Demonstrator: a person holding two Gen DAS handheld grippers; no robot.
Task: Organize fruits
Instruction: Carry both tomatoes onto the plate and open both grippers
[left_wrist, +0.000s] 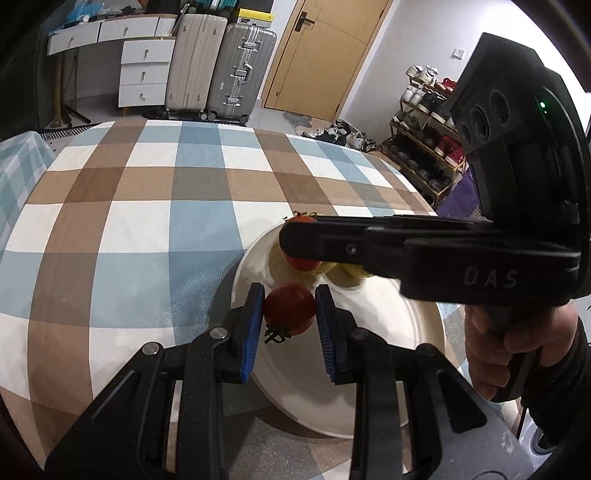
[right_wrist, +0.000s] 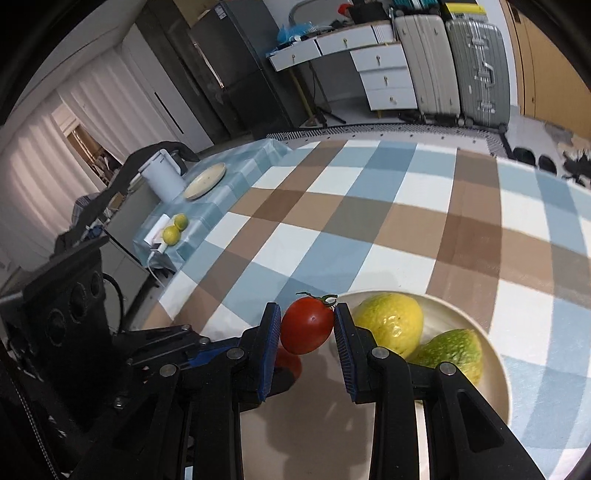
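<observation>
My left gripper (left_wrist: 290, 301) is shut on a red tomato (left_wrist: 290, 310), its blue pads pressing both sides and its green stem hanging toward me. It hovers over the near part of a white plate (left_wrist: 406, 332). My right gripper (left_wrist: 290, 240) reaches in from the right, held by a hand (left_wrist: 517, 339), and grips a second tomato (left_wrist: 301, 258) farther back. In the right wrist view the right gripper (right_wrist: 307, 314) is shut on that tomato (right_wrist: 306, 326) at the plate's (right_wrist: 495, 376) left rim. A yellow lemon (right_wrist: 388, 325) and a greenish lemon (right_wrist: 454, 350) lie in the plate.
The plate sits near the right edge of a checked tablecloth (left_wrist: 147, 221). A lower side table (right_wrist: 221, 199) to the left carries a white kettle (right_wrist: 162, 177), an empty plate (right_wrist: 205, 181) and two lemons (right_wrist: 175, 229). Suitcases (left_wrist: 218, 70), drawers and a shoe rack (left_wrist: 424, 147) stand beyond.
</observation>
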